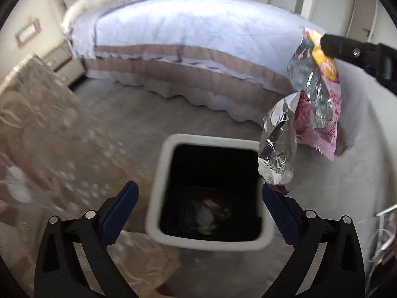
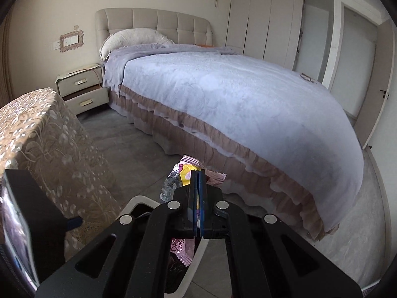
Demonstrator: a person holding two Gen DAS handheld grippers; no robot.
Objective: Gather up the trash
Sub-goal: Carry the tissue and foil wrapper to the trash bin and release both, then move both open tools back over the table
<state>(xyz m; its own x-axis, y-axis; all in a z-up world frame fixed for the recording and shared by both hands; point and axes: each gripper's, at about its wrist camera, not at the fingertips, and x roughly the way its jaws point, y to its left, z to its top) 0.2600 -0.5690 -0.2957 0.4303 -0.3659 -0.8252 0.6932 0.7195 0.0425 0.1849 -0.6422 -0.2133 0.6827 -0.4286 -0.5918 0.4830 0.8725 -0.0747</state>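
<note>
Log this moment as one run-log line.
phase: drop pending | right gripper: shut on snack wrapper, beside bin's right rim | left gripper: open, empty | trash bin: holds trash

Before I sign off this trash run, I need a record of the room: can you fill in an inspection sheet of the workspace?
Surface: grey floor, bare where visible.
Job's things: white trash bin on the floor, dark inside, some trash at the bottom; pink and silver foil wrapper hanging above the bin's right rim.
Clutter: nothing seen on the floor.
Grippers: right tongs shut on the wrapper's top edge; left tongs open, empty, over the bin.
Cables: nothing seen.
Surroundings: bed with lavender cover, nightstand with its lower drawer ajar, patterned cloth-covered table, wardrobe.
</note>
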